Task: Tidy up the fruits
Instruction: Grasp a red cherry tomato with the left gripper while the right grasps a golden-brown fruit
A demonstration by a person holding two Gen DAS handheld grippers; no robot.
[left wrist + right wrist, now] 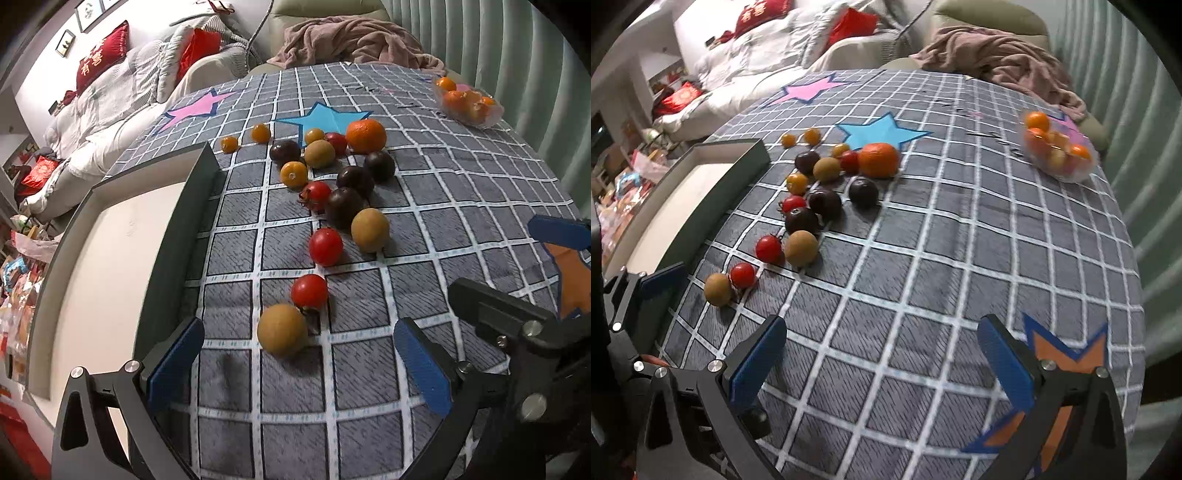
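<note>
Between the left gripper's (299,363) wide-open blue pads sits the nearest tan-brown round fruit (282,329), not held. It is touching a small red cherry tomato (309,291). Right gripper (882,363) is also wide open, empty, over bare grey grid-pattern cloth (923,258).

The fruits lie loose in a line on the cloth, just right of the dark-rimmed shallow tray with pale floor (110,258), which looks empty. A clear plastic container of small orange fruits (469,101) sits well apart at the far right.

Risks, my read:
- Closing on the tan fruit likely nudges the tomato; round fruit on soft cloth rolls and could hit the next ones in the line.
- An off-centre pinch could squirt the fruit out sideways.
- The tray wall is just beside the left pad; a low carry could clip it.
- Tomatoes would probably bruise under a hard squeeze.

View differences: the left wrist shows the tan fruit centred between the pads; the right wrist can't confirm that, but shows the left gripper hard against the tray side and the orange star patch (1067,350) under the right pad.
</note>
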